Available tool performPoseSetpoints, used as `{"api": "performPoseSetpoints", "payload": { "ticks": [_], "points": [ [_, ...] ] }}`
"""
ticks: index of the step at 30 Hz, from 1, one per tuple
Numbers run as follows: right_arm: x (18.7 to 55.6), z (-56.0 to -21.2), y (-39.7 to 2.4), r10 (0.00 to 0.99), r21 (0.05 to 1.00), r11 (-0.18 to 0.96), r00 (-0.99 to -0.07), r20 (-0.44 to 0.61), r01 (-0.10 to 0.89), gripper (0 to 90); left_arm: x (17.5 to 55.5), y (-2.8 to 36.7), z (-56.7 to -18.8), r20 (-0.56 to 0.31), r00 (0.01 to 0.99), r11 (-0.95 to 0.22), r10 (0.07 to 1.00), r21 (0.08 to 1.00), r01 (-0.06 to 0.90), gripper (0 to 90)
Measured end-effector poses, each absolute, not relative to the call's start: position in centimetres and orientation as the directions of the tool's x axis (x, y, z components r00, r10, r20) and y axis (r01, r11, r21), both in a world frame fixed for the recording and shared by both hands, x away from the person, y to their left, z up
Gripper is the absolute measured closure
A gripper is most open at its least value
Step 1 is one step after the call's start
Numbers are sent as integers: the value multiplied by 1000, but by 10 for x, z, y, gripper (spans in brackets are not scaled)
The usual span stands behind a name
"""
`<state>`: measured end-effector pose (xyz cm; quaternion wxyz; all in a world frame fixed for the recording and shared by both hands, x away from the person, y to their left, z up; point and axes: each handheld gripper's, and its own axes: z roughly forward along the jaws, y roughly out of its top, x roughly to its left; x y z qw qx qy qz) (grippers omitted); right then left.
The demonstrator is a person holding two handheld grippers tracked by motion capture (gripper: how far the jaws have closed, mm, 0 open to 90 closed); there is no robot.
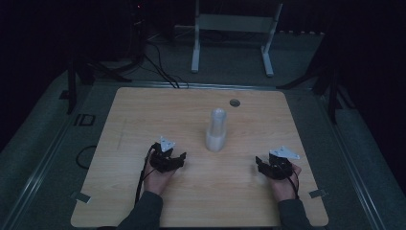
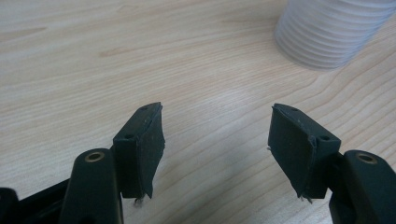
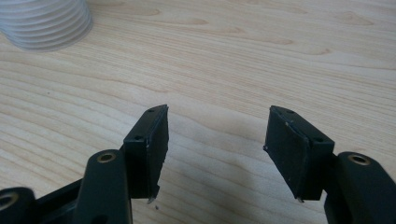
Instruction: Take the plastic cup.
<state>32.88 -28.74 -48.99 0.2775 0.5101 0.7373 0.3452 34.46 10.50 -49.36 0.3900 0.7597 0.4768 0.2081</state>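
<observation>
A stack of cups (image 1: pixel 216 130) stands between both claws on the table (image 1: pixel 143 115).

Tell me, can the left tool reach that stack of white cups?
Probably yes. The left tool stands open and empty, and only bare table lies between it and the stack of white cups.

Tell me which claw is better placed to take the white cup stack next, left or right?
Probably the left claw: in the high view it lies nearer the white cup stack, jaws apart and empty. The right claw, also open with nothing between its jaws, sits farther off near the table edge.
</observation>
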Motion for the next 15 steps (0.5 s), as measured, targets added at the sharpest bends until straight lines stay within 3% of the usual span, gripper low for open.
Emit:
{"api": "performPoseSetpoints", "payload": {
  "ticks": [15],
  "points": [
    [326,-484,-280,932,800,245,-360,-40,547,388,343,100,-490,-78,481,-246,873,782,572,356]
  ]
}}
